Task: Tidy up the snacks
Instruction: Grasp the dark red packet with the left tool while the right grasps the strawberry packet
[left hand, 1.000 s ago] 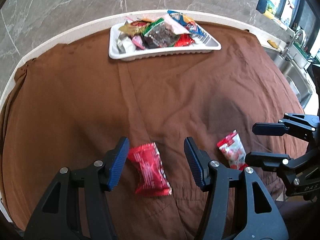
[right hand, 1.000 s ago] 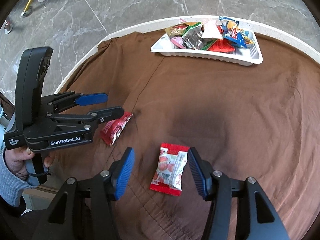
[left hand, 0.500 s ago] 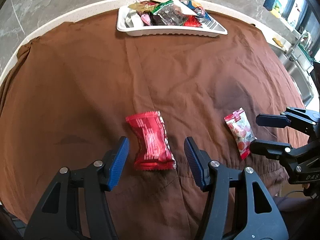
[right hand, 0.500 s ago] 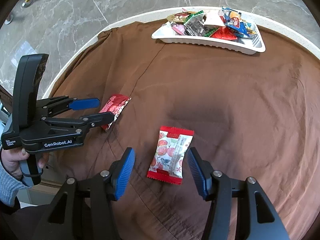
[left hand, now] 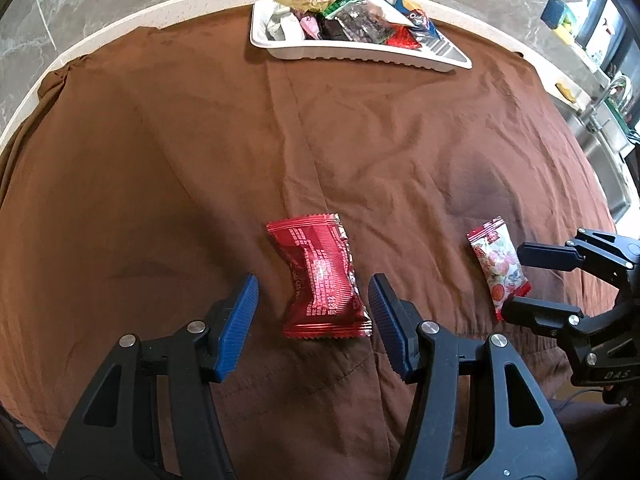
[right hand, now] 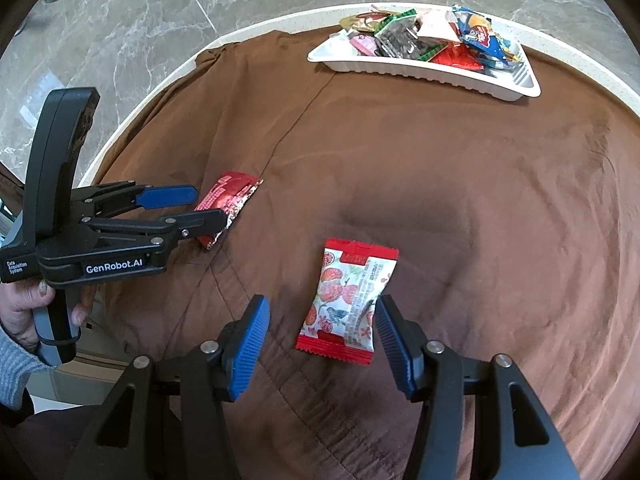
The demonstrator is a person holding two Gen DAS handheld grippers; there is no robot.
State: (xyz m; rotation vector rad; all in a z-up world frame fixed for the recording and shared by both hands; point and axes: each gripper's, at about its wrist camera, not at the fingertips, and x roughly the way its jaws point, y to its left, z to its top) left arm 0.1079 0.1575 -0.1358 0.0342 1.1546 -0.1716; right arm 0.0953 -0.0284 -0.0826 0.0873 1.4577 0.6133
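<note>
A red foil snack packet [left hand: 320,278] lies on the brown cloth, its near end between the open jaws of my left gripper [left hand: 312,312]; it also shows in the right wrist view [right hand: 228,204]. A white packet with red fruit print [right hand: 348,300] lies with its near end between the open jaws of my right gripper [right hand: 320,336]; it also shows in the left wrist view [left hand: 498,266]. Both grippers are open and hold nothing. A white tray [left hand: 360,54] piled with several snack packets sits at the far edge, also in the right wrist view [right hand: 424,68].
The brown cloth [left hand: 200,140] covers a round table with a pale rim [right hand: 132,120]. A sink and counter [left hand: 600,120] stand at the right. Marble floor lies beyond the table edge.
Both grippers have drawn back and upward from the packets, so the packets now lie farther forward in each view. Both packets stay on the cloth. The jaws stay open.
</note>
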